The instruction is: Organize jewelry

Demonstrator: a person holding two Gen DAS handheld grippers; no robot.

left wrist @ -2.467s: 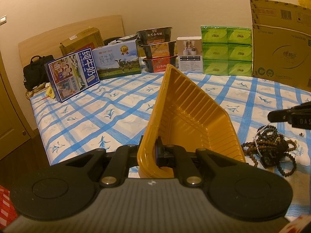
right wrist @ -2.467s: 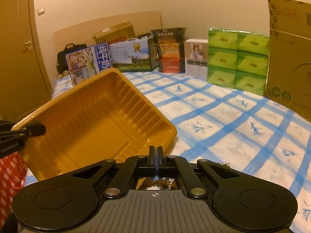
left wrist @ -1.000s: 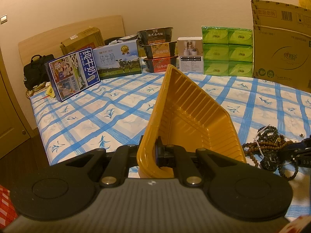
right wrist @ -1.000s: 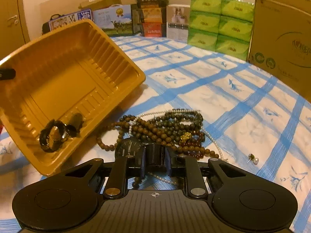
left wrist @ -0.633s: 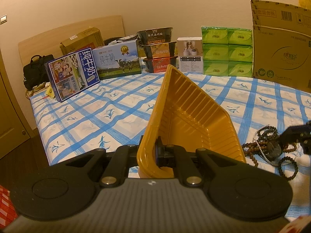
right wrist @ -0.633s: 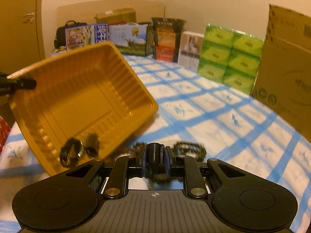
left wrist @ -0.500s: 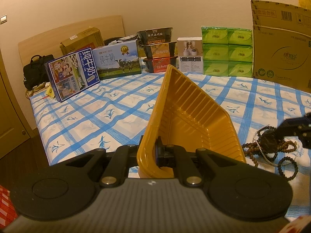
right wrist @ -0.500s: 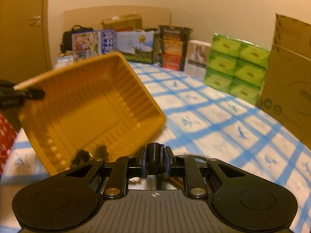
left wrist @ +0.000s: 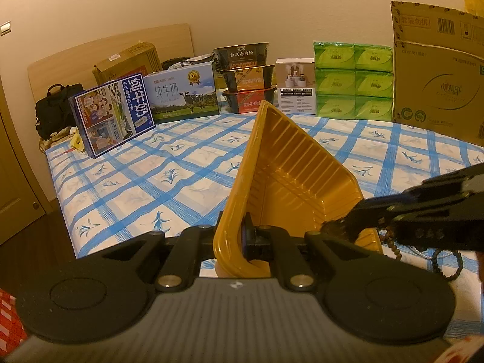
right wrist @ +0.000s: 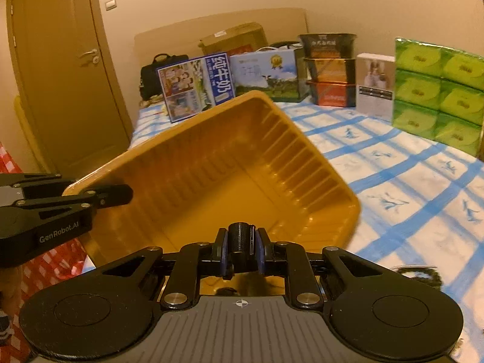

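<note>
Left gripper [left wrist: 242, 237] is clamped on the near rim of the yellow tray [left wrist: 290, 181]; I have the tray tipped up on edge, its far corner resting on the blue-checked bed sheet [left wrist: 151, 181]. In the right wrist view the tray fills centre frame with its open side facing me, left gripper entering at the left edge.

Right gripper [right wrist: 241, 242] is closed narrow on a small black ribbed cylindrical piece [right wrist: 240, 236], looks like a watch seen edge-on, can't confirm. In the left wrist view that gripper comes in from the right edge, with its tips over the tray's lower right corner.

Remaining jewelry: a pile of bead bracelets [left wrist: 435, 257] on the sheet at lower right of the left view, just beside the tray and partly hidden behind the right gripper. In the right view a blurred dark bit of it shows at lower right. Something dark sits in the tray's bottom below my gripper, too hidden to identify.

Back of frame: milk cartons [left wrist: 181, 96], stacked bowls [left wrist: 246, 75], green tissue packs [left wrist: 352, 80], cardboard box [left wrist: 438, 72].
</note>
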